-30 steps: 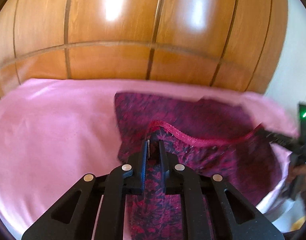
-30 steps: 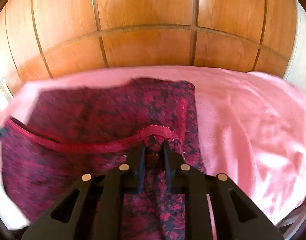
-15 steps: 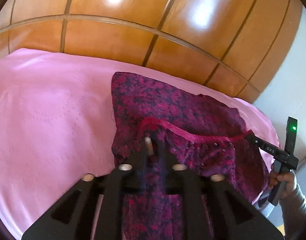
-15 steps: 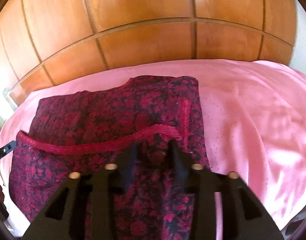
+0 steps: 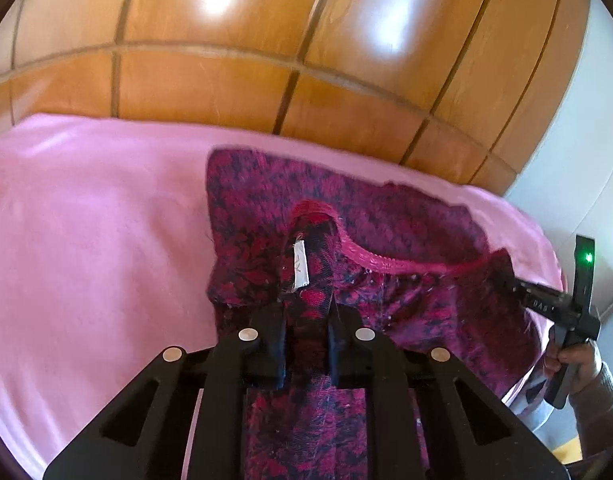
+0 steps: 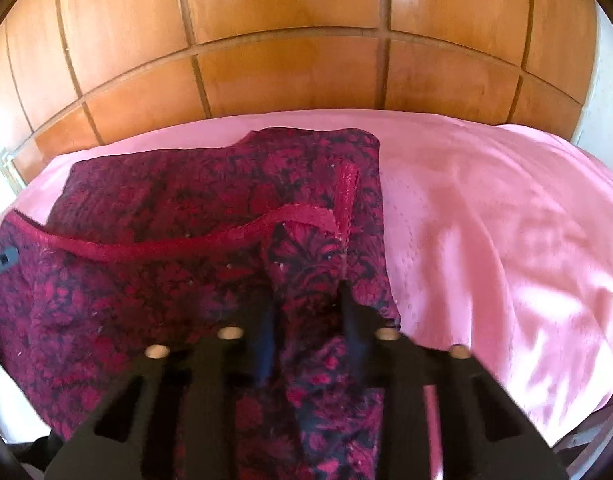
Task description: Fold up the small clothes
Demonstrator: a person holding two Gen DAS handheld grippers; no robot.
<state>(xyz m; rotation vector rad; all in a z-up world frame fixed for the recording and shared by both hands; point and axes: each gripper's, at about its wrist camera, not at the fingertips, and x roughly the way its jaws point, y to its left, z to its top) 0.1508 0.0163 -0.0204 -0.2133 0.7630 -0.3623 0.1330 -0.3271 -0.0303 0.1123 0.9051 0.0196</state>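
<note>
A bed (image 6: pixel 486 240) covered in a pink sheet (image 5: pixel 86 240) carries everything here. The sheet is smooth on one side and creased into soft folds on the other, with patches of sunlight across it. Its far edge runs along a wall of glossy wooden panels (image 6: pixel 290 20). Lying directly on the sheet is a garment (image 6: pixel 166 200) of dark red and black patterned cloth, trimmed with a plain red band (image 6: pixel 186 244). It is spread toward one side of the bed, reaching the bed's near edge.

Glossy wood panelling (image 5: pixel 234 40) behind pink-sheeted bed (image 6: pixel 486 216), pale wall (image 5: pixel 586 152) right
</note>
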